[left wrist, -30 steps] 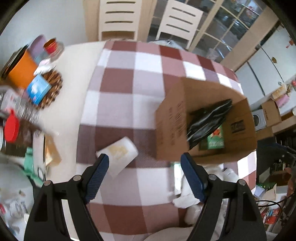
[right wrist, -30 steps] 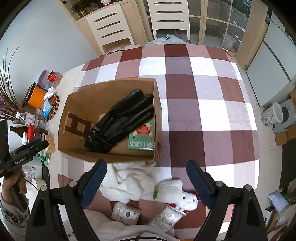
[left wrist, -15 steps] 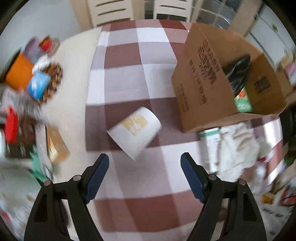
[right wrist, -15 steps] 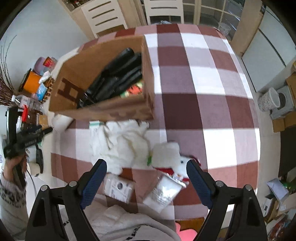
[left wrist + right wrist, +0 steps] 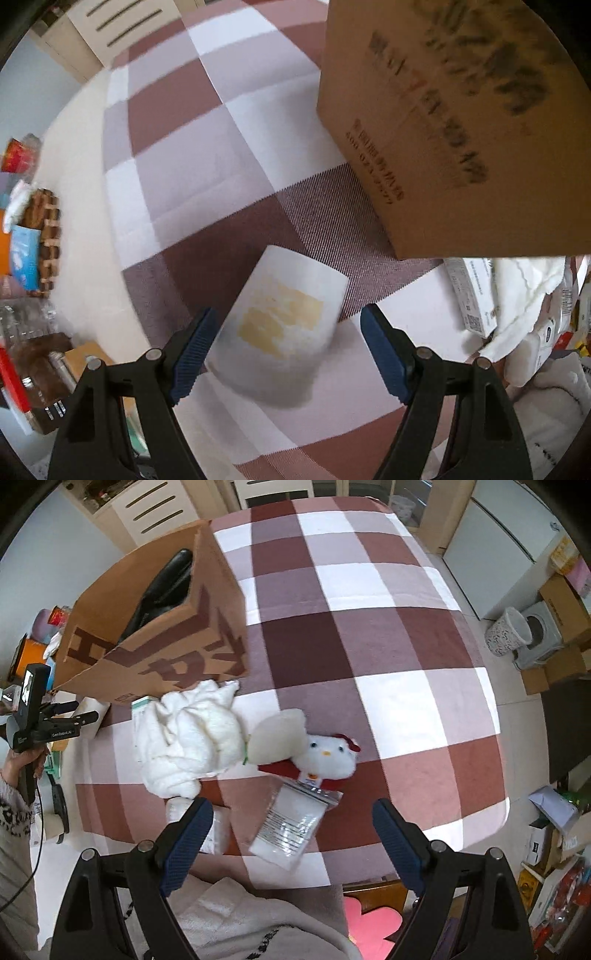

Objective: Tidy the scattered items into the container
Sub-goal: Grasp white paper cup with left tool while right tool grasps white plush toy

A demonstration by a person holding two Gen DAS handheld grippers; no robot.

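A white paper cup (image 5: 284, 321) with a yellow label lies on its side on the checked tablecloth. It lies just ahead of my left gripper (image 5: 291, 354), whose blue fingers stand open on either side of it without touching it. The brown cardboard box (image 5: 454, 122) stands to the cup's right. In the right wrist view the box (image 5: 159, 627) holds a black item (image 5: 166, 587). In front of it lie a white towel (image 5: 188, 738), a white plush toy (image 5: 325, 757) and a clear zip bag (image 5: 291, 823). My right gripper (image 5: 295, 842) hangs open above the bag.
A woven basket (image 5: 44, 236), a blue packet (image 5: 24, 254) and bottles crowd the table's left edge. A white carton (image 5: 469, 295) lies under the towel by the box. Another packet (image 5: 218, 830) lies near the table's front edge. Boxes and a speckled bin (image 5: 506, 631) stand on the floor at right.
My left gripper has sunk and rolled toward the cup, which now fills the space between its fingers. The right gripper has drifted from over the box to over the zip bag and plush toy.
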